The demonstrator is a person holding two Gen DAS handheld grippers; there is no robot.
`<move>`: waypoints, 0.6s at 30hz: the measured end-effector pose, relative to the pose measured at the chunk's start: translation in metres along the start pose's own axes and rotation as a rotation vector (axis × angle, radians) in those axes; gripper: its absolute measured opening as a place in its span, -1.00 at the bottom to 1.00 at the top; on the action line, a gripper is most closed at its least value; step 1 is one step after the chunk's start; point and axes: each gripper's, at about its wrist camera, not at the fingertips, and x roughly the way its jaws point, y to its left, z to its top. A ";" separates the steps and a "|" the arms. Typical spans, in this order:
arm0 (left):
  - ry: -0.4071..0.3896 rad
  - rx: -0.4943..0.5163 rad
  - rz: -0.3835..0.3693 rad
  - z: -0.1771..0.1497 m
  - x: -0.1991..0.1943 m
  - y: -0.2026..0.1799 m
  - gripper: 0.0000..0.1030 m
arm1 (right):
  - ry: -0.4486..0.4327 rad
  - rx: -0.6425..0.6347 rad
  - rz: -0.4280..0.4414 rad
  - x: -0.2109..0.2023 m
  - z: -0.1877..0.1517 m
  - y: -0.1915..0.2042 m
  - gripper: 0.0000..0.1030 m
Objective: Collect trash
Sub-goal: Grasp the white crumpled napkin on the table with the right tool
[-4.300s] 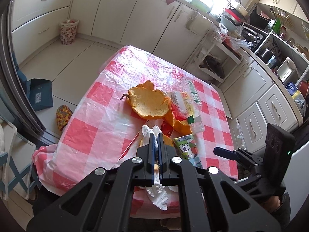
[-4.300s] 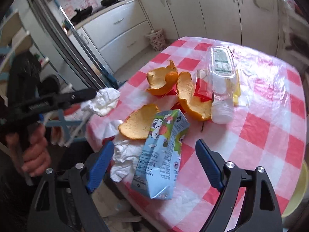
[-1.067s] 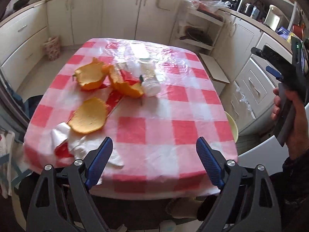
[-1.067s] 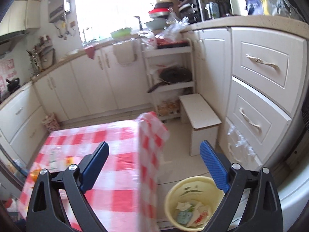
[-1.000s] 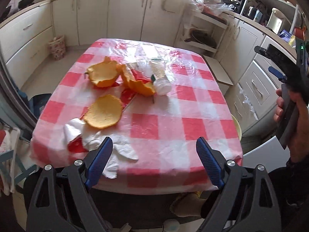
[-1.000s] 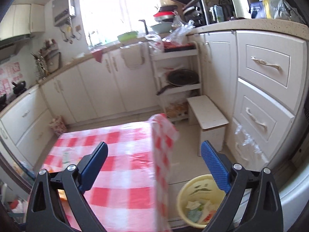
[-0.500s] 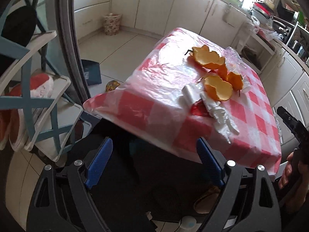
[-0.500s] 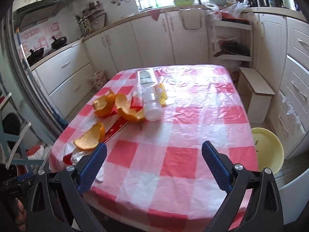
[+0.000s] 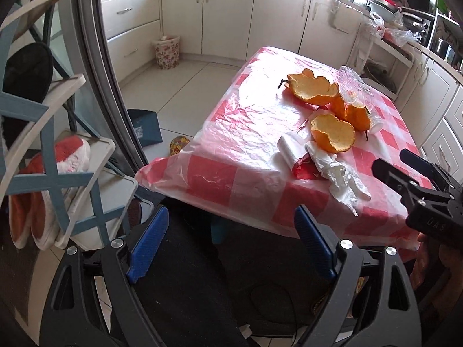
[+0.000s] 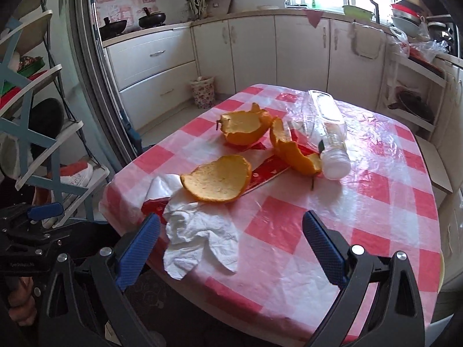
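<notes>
On the red-and-white checked table (image 10: 376, 190) lie a crumpled white tissue (image 10: 199, 237), three orange peels (image 10: 217, 179), a red wrapper (image 10: 269, 173) and a clear plastic bottle (image 10: 327, 127). My right gripper (image 10: 231, 248) is open above the near table edge, with the tissue just ahead of its left finger and untouched. My left gripper (image 9: 231, 243) is open and empty, below and in front of the table corner over a dark area. From there the tissue (image 9: 338, 173) and peels (image 9: 332, 133) show to the right, and the right gripper (image 9: 419, 185) at the far right.
A blue-framed shelf rack (image 9: 43, 150) with slippers stands at the left beside a grey door frame (image 9: 95, 72). A floral basket (image 9: 166, 49) and a blue box (image 9: 144, 127) sit on the floor. White cabinets (image 10: 246, 52) line the walls. A yellow bin's rim (image 10: 442, 263) peeks past the table's right edge.
The right gripper has swung from the yellow bin to the table and come down close to the tissue. The left gripper swung left past the table corner, then held still. Both stay open.
</notes>
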 end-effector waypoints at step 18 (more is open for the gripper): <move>0.035 0.035 -0.003 0.025 0.037 0.000 0.64 | 0.173 -0.006 0.055 0.047 -0.007 0.005 -0.12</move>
